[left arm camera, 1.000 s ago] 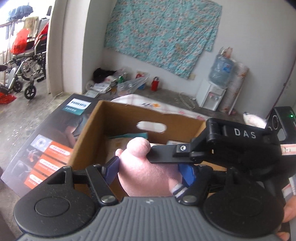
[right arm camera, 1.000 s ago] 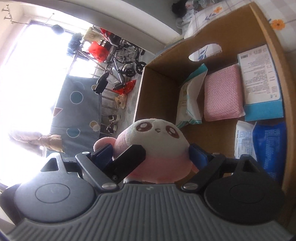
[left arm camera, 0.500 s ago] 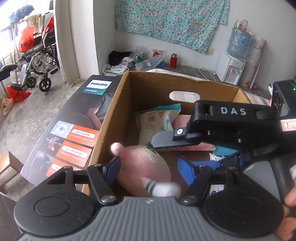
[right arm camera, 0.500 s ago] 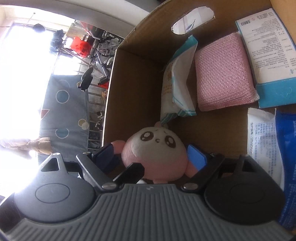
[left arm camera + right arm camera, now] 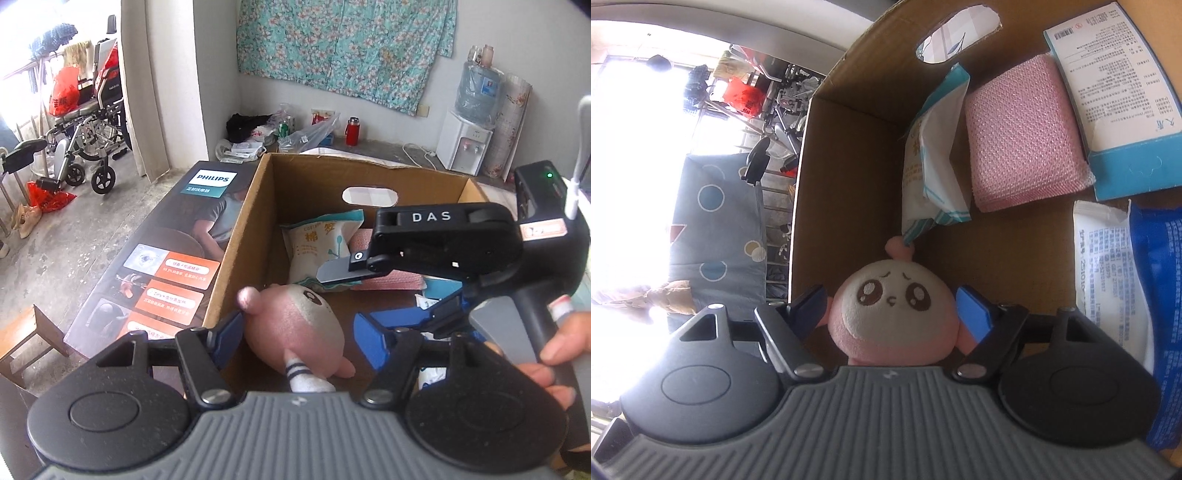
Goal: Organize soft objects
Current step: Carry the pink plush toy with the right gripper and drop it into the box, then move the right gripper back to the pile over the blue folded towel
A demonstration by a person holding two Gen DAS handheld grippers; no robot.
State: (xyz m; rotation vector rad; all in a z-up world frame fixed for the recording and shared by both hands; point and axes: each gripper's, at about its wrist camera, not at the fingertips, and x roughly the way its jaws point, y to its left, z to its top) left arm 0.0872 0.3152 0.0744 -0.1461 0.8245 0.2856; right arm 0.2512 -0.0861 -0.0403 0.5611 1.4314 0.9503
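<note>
1. Lying along the left side of the cardboard box (image 5: 240, 236), a long dark Philips carton (image 5: 159, 269) rests on the concrete floor, with a wheelchair (image 5: 86, 147) farther off by the doorway.
2. Inside the box, at its near-left corner, sits the pink plush toy (image 5: 894, 321); its face looks up at the right wrist camera, and its striped tail (image 5: 297, 373) shows in the left wrist view.
3. The left gripper (image 5: 295, 332) is spread wide; the toy lies between its blue pads, with a clear gap on the right side. Whether the left pad touches the plush cannot be told.
4. The right gripper (image 5: 892, 310) also straddles the toy with its fingers parted. Its blue pads sit just beside the toy's cheeks; I cannot tell whether they press or merely flank it.
5. Beyond the toy, a white and teal packet (image 5: 934, 155) leans upright, its lower corner touching the toy's topknot.
6. Next comes a folded pink cloth (image 5: 1023, 133), lying flat.
7. Farthest right are a blue-and-white carton (image 5: 1119, 96), a white sachet (image 5: 1104, 258) and a blue pack (image 5: 1160, 295).
</note>
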